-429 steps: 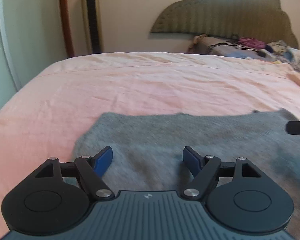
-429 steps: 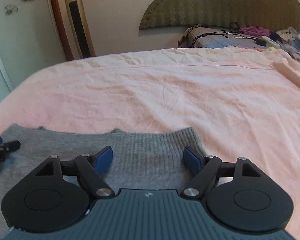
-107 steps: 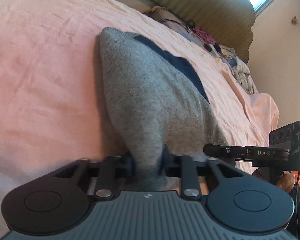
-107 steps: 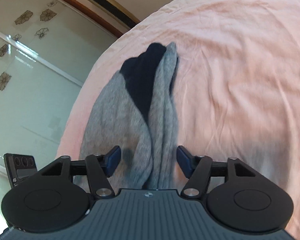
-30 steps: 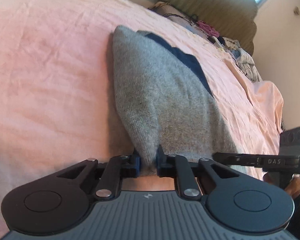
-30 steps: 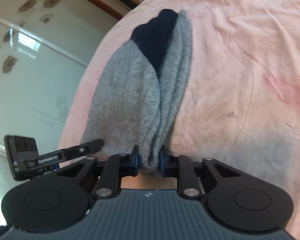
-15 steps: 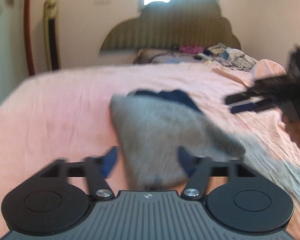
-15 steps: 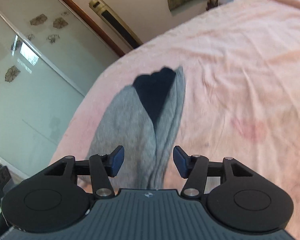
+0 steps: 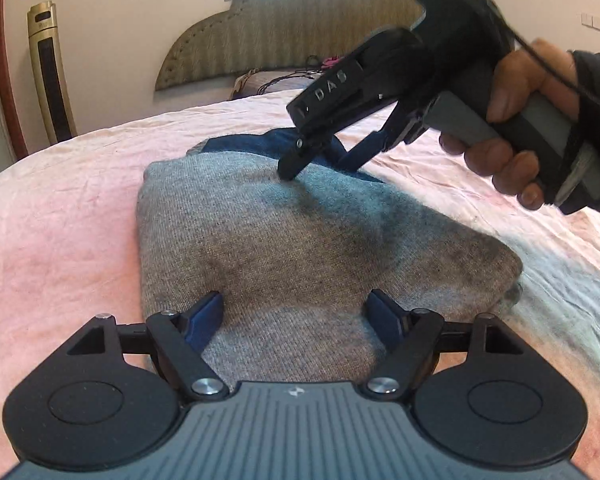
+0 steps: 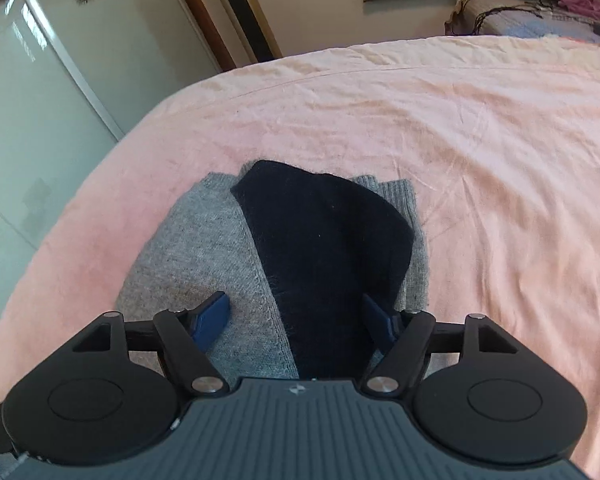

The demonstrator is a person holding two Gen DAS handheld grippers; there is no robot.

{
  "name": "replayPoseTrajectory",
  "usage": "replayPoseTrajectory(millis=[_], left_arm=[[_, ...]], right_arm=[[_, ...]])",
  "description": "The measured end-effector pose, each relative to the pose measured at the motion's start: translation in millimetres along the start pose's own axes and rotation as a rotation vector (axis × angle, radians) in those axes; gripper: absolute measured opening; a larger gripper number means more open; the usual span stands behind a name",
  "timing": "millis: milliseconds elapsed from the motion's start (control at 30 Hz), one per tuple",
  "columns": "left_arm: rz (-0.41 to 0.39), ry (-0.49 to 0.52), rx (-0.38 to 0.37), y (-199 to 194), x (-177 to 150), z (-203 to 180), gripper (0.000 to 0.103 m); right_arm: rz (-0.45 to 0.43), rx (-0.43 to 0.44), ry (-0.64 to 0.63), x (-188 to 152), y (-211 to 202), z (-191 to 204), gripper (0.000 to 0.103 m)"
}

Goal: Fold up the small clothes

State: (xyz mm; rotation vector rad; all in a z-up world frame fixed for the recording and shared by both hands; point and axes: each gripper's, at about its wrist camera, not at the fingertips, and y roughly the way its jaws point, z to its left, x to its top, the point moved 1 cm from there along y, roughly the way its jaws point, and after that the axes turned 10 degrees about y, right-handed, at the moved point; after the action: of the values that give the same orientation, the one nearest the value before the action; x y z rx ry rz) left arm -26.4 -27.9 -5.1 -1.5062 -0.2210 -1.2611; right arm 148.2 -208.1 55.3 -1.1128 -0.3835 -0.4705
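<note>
A grey knit garment [image 9: 292, 236] with a dark navy part [image 10: 332, 248] lies folded on the pink bed sheet [image 9: 52, 232]. My left gripper [image 9: 296, 312] is open and empty, its blue pads just above the near end of the garment. My right gripper [image 10: 296, 320] is open and empty over the garment's far part, where grey meets navy. It shows in the left wrist view [image 9: 320, 160], held in a hand, with fingertips down close to the cloth.
The padded headboard [image 9: 300, 36] and a pile of clothes and cables [image 10: 540, 16] are at the far end of the bed. A tall gold fan [image 9: 50, 72] and a glass wardrobe door [image 10: 40, 100] stand to the left.
Both grippers have let go of the garment, which now lies flat and folded. The right gripper has moved over the garment's far part, above where grey meets navy.
</note>
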Motion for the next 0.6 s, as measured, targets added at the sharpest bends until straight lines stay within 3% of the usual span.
replayPoseTrajectory(millis=[67, 167, 267, 333, 400, 467, 533, 600], left_arm=[[-0.003, -0.005, -0.006, -0.9, -1.0, 0.0, 0.079], [-0.005, -0.003, -0.008, -1.5, -1.6, 0.4, 0.079], [-0.015, -0.012, -0.018, -4.8, -4.2, 2.3, 0.080], [-0.021, -0.016, -0.018, -5.4, -4.7, 2.6, 0.080], [-0.022, -0.020, -0.017, -6.5, -5.1, 2.1, 0.080], [-0.019, -0.017, -0.017, -6.4, -4.7, 1.2, 0.082], [-0.016, -0.011, -0.018, -3.8, -1.8, 0.1, 0.083], [-0.019, -0.011, -0.016, -7.3, -2.3, 0.3, 0.083]], right_arm=[[-0.022, -0.020, 0.001, 0.3, -8.7, 10.4, 0.067], [-0.044, 0.043, -0.031, -1.4, -10.5, 26.4, 0.071], [0.001, -0.023, -0.055, -4.8, 15.0, 17.1, 0.076], [-0.017, 0.026, -0.023, -1.8, 11.9, 3.6, 0.074], [-0.008, -0.002, 0.030, 2.8, 1.8, 2.5, 0.060], [-0.028, -0.003, 0.014, -0.9, -11.7, 12.6, 0.060], [-0.037, 0.049, 0.002, -10.7, -20.3, 20.8, 0.060], [0.006, 0.024, -0.017, -24.2, -3.9, 14.8, 0.067]])
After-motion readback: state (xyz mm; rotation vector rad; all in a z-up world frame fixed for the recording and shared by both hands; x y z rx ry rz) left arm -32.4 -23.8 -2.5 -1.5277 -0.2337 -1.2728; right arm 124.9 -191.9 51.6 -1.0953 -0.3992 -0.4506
